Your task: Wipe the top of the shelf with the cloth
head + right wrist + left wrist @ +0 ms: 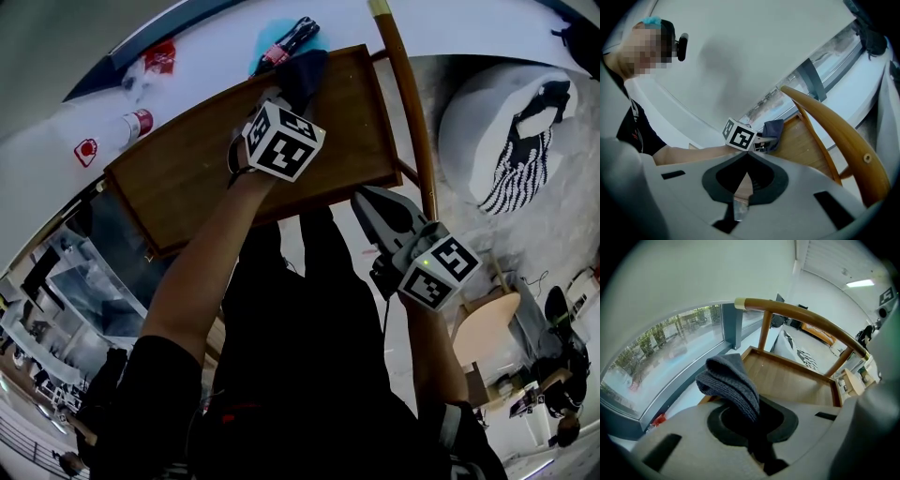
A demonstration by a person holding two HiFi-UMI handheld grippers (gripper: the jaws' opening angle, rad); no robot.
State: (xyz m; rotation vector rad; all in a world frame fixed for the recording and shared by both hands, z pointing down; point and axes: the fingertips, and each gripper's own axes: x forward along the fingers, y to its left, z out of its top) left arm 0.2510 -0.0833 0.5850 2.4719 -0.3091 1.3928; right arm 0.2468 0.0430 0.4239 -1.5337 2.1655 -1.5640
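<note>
Cloth (302, 73), dark and knitted, sits bunched at the far edge of the shelf top (216, 178), near the end where the curved wooden rail (408, 103) rises. The left gripper (281, 101) is clamped on the cloth. In the left gripper view a thick fold stands up out of the closed jaws. Whether the fabric presses on the wood or hovers just over it cannot be told. From that corner the shelf's long side runs away toward its opposite end, and nearly all of the bare wood lies that way, so a wiping stroke would probably follow that line. The right gripper (367, 202) hangs at the shelf's near edge, off the wood, with its jaws together and nothing between them. The left arm is the nearer one for the wipe.
</note>
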